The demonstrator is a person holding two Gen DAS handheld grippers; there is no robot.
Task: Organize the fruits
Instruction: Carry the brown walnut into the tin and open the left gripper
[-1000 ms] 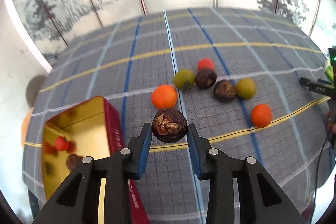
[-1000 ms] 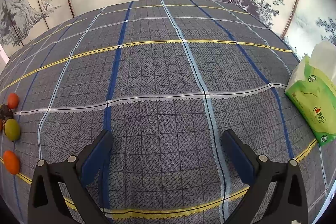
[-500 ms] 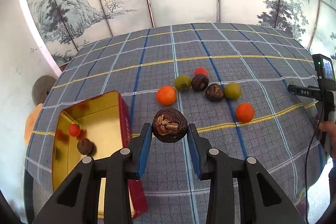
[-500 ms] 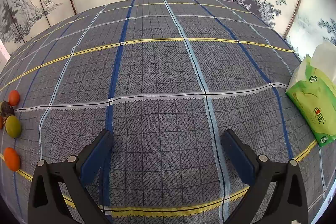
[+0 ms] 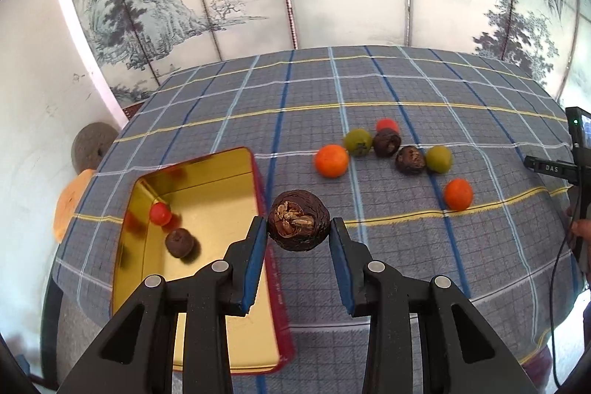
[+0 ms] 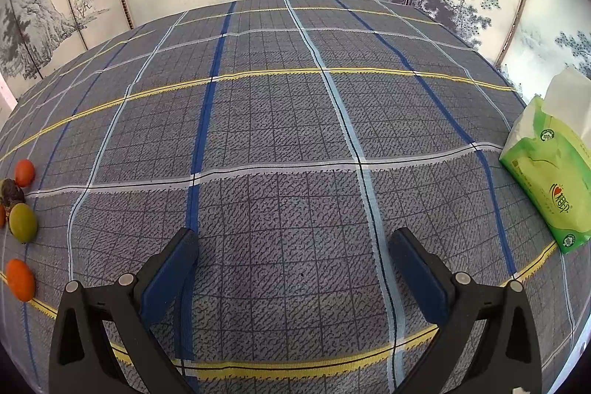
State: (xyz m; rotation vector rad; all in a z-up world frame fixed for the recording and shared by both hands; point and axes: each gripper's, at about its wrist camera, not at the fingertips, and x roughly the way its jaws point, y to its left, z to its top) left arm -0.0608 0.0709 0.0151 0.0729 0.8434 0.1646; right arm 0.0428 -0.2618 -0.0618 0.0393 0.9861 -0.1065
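Observation:
My left gripper (image 5: 298, 234) is shut on a dark brown wrinkled fruit (image 5: 298, 226) and holds it in the air, just right of the gold tin box (image 5: 236, 320) with red sides. In the box lie a small red fruit (image 5: 161, 213) and a brown fruit (image 5: 179, 243). On the cloth beyond lie several loose fruits: an orange one (image 5: 331, 160), a green one (image 5: 358, 142), two dark ones (image 5: 386, 143), another green one (image 5: 439, 159) and an orange one (image 5: 458, 194). My right gripper (image 6: 291, 257) is open and empty above bare cloth; some fruits (image 6: 23, 222) show at its far left.
The table has a grey plaid cloth (image 6: 288, 120). A green tissue pack (image 6: 550, 168) lies at the right edge in the right wrist view. The other gripper's handle and cable (image 5: 576, 168) show at the right in the left wrist view. A painted screen stands behind.
My left gripper has risen and drawn back toward the tin box with the dark fruit held; the table looks farther away. The right gripper has hardly moved.

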